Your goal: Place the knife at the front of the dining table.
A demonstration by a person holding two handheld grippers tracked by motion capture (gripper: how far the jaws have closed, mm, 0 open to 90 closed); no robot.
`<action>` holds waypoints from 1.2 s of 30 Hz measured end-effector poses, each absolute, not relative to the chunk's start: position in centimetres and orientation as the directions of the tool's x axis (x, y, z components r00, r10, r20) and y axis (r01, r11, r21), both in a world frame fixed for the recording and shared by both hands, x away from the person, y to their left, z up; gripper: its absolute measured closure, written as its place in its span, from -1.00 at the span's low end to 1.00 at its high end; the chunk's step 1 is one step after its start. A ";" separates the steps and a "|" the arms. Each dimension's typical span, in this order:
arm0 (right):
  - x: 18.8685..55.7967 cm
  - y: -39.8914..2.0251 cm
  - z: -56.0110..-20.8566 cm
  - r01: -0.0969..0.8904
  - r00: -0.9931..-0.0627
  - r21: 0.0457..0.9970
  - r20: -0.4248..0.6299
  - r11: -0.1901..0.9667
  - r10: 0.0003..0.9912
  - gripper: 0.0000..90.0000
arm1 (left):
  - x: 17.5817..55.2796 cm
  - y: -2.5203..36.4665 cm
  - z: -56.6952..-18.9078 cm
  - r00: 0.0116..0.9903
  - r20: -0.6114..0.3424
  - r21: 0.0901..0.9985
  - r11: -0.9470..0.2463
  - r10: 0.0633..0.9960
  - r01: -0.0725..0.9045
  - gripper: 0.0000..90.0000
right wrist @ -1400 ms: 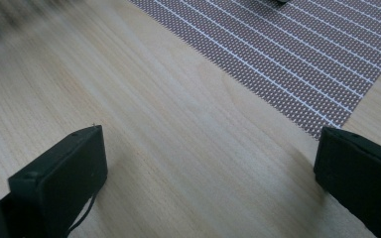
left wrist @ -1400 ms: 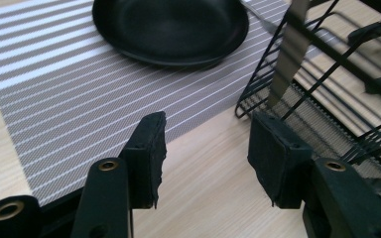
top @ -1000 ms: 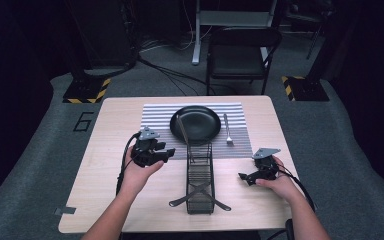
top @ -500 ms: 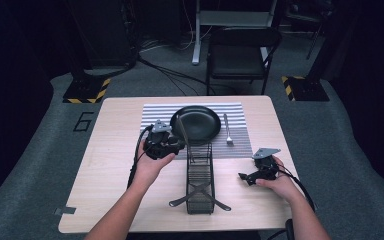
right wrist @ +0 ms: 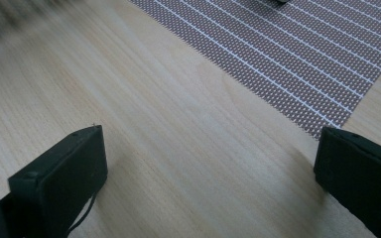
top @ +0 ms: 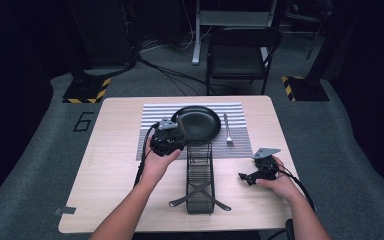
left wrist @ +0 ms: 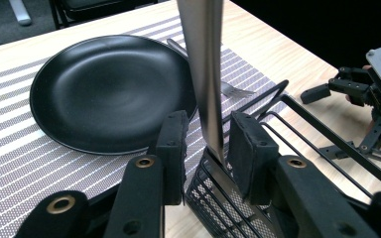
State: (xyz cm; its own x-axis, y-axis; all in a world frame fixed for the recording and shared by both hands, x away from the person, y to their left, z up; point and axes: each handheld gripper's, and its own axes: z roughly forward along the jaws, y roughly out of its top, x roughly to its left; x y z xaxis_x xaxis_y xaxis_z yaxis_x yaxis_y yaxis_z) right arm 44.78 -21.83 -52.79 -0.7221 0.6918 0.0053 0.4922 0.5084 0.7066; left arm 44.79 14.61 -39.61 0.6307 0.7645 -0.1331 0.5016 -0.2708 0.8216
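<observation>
Wooden counter | left tool closing around upright steel knife blade in black wire rack, pads not yet pressing | right tool spread, idle | next: pinch, lift straight.

Two bare forearms, no sleeves. Each hand carries a black two-jaw gripper with brass-ringed pivot screws, a trailing black cable and a grey three-cornered plate.

place: lab/studio | evid: dark backdrop, floor cables, hazard-tape stand bases
</observation>
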 end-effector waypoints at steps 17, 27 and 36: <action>44.8 -21.8 -52.8 0.492 -0.722 0.706 0.005 0.508 0.692 -1.00 | 44.9 14.1 -39.5 0.639 -0.132 0.831 -0.267 0.758 0.488 0.75; 44.8 -21.8 -52.8 0.492 -0.722 0.706 0.005 0.509 0.692 -1.00 | 43.9 13.8 -39.3 0.674 -0.119 0.835 -0.294 0.729 0.466 0.81; 44.8 -21.8 -52.8 0.492 -0.722 0.707 0.005 0.509 0.691 -1.00 | 43.6 13.8 -38.6 0.700 -0.108 0.828 -0.325 0.706 0.456 0.83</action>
